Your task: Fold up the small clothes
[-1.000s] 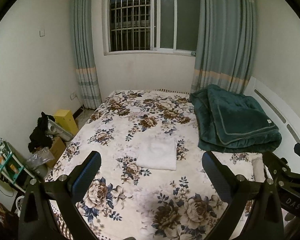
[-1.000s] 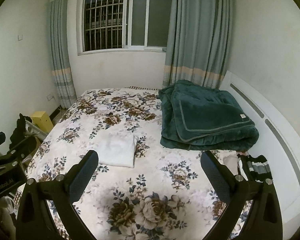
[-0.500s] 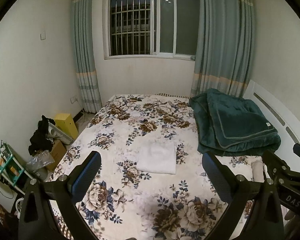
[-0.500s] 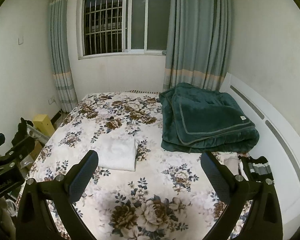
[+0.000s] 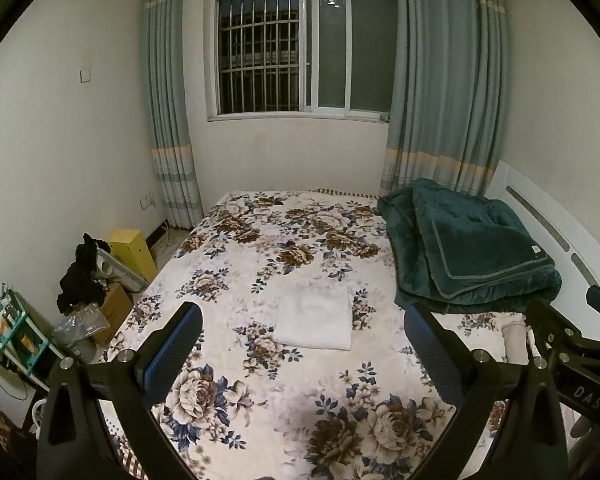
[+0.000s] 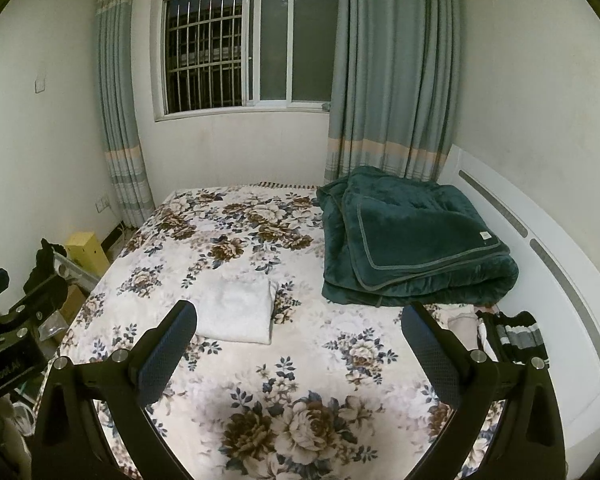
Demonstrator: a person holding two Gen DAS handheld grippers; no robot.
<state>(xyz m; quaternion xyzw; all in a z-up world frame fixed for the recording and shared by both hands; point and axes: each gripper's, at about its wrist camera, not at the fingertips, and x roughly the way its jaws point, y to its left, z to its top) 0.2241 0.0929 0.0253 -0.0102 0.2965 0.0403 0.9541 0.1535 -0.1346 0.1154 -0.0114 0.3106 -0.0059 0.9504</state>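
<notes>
White garment (image 5: 314, 322): folded into a neat rectangle, flat on the floral bed (image 5: 260, 400), roughly mid-bed; just left of the green blanket (image 5: 468, 248) but not touching it; also plain in the right view (image 6: 238, 314).
Fold state: edges squared, layers stacked, one thick folded edge toward the near side; judged done or close to done.
Left gripper (image 5: 302, 348): held above the near part of the bed, jaws spread wide, nothing between them, well apart from the garment.
Right gripper (image 6: 298, 346): same posture, jaws wide apart and empty, above the near bedspread, garment off to its left.
Other small clothes: pale piece (image 6: 462, 322) and black-and-grey striped piece (image 6: 514, 332) bunched at the right edge of the bed by the white headboard (image 6: 548, 264); likely next in line, though exact type unclear.
Expected handling: soft, light, limp cloth; no stiffness, so drooping from any single pinch; thin layers likely to slide on each other and on the plush bedspread.
Where to take hold: for the folded piece, pinch through all layers at two corners of the thick folded edge, one gripper each, to keep the stack from fanning open; for the bunched pieces, a hem or a cuff, then shake flat.
Risks: catching the bedspread together with the cloth; grabbing only the top layer and undoing the fold.
Fragility: none to speak of; firm closure safe.
</notes>
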